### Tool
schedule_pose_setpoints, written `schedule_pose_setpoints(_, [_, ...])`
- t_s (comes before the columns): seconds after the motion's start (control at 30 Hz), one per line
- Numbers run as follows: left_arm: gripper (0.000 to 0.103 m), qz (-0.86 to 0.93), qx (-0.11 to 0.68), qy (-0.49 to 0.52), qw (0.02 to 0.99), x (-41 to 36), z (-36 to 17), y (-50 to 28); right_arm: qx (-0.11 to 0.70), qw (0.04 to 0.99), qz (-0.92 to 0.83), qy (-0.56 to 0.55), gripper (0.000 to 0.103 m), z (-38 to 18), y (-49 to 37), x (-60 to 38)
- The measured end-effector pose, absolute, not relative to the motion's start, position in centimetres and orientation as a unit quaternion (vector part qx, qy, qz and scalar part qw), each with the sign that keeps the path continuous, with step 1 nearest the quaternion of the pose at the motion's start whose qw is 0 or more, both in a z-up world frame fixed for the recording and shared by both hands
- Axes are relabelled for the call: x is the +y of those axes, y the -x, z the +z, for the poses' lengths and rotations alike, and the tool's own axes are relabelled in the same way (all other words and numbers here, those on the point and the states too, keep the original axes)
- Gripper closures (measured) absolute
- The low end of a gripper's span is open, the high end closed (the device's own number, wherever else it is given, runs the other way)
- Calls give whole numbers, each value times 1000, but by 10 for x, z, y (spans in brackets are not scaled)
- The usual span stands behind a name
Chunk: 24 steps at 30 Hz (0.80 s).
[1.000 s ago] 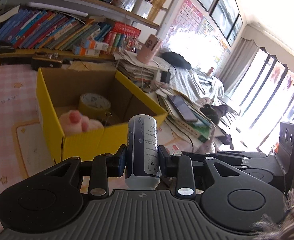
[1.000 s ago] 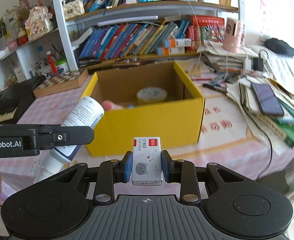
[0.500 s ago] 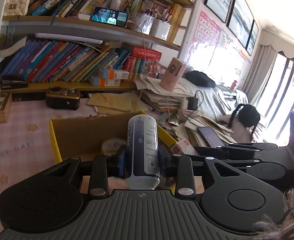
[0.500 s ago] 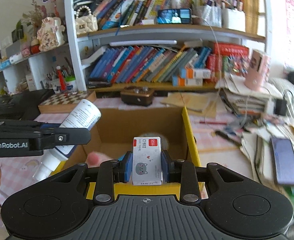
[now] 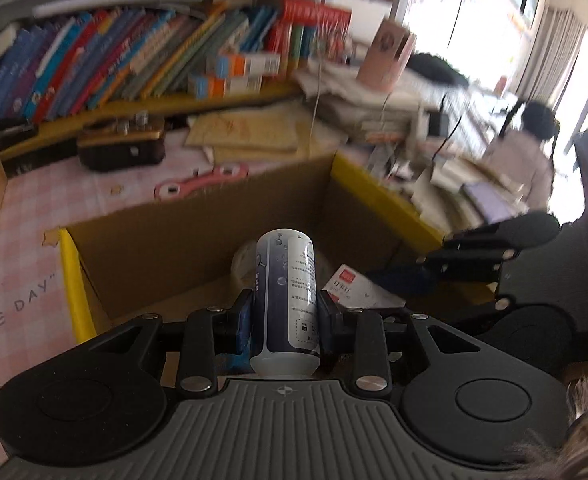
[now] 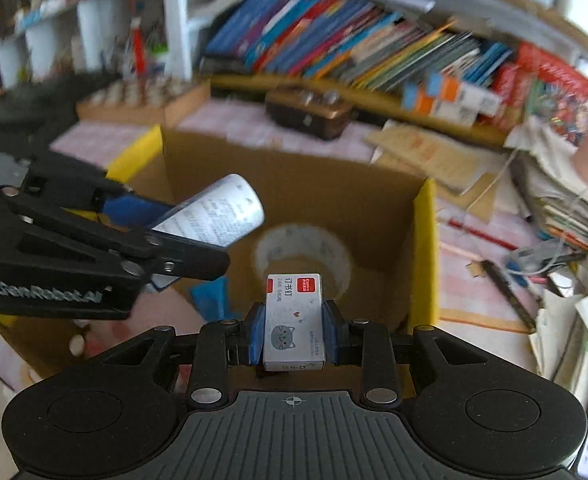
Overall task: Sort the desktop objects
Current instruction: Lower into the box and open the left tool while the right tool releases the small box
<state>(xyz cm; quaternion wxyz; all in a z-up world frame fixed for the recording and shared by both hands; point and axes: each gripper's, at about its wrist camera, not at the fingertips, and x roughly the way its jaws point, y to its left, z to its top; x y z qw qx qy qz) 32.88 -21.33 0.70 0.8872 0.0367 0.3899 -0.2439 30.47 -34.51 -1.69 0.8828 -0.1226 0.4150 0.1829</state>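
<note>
On the left, the left gripper (image 5: pixel 284 320) is clamped on one white and dark blue bottle (image 5: pixel 285 300), which stands up between its blue pads above the open top of the single cardboard box (image 5: pixel 198 236) with yellow outer walls. Inside that box, the right wrist view shows one roll of tape (image 6: pixel 304 258) lying flat near the middle, something pink (image 6: pixel 162 312) at the left, too blurred to name, and a bit of blue (image 6: pixel 210 296) beside it. To the right of the bottle, the right gripper (image 6: pixel 294 330) grips one small white staple box (image 6: pixel 295 322) with red labels and a cat drawing, also held over the box opening; in the left wrist view the same staple box (image 5: pixel 354 286) appears just right of the bottle. So two grippers, two held items, one box. The box sits on a pink checked tablecloth (image 5: pixel 18 248) printed with letters; one pair of pink scissors (image 5: pixel 202 180) lies behind the box, and one dark brown case (image 5: pixel 122 148) sits behind that. Further back runs a shelf with a long row of books (image 6: pixel 354 48), with stacked papers (image 6: pixel 566 196) to the right. At the far right a person (image 5: pixel 522 160) sits near a bright window.
</note>
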Motion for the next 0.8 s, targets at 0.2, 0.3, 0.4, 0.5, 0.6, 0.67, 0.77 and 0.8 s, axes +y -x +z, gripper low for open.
schedule_pose_setpoints(0.2, [73,-224,427,-79,873,-225,-5,-343,451,852,207,167,73,-31,-314,-335])
schedule_pose_setpoints(0.3, [73,-223,431,-83,870,-226,-6,-345,455,847,215,170,73,-31,-313,-335])
schedule_pose_setpoints(0.4, [65,-223,426,-74,874,-223,-4,-343,456,847,219,165,73,-31,-313,-336])
schedule_pose_setpoints(0.5, [44,-217,409,-63,884,-219,1,-340,452,850,219,159,73,-30,-311,-337])
schedule_pose_setpoints(0.6, [24,-207,384,-55,898,-214,10,-332,438,860,212,151,72,-25,-310,-340])
schedule_pose_setpoints(0.67, [19,-202,364,-54,908,-210,18,-324,422,871,206,142,72,-18,-305,-343])
schedule_pose_setpoints(0.77, [13,-194,334,-59,921,-205,33,-309,395,889,194,130,68,-5,-296,-346])
schedule_pose_setpoints(0.8, [11,-193,321,-58,926,-202,39,-302,384,894,191,127,68,0,-292,-348])
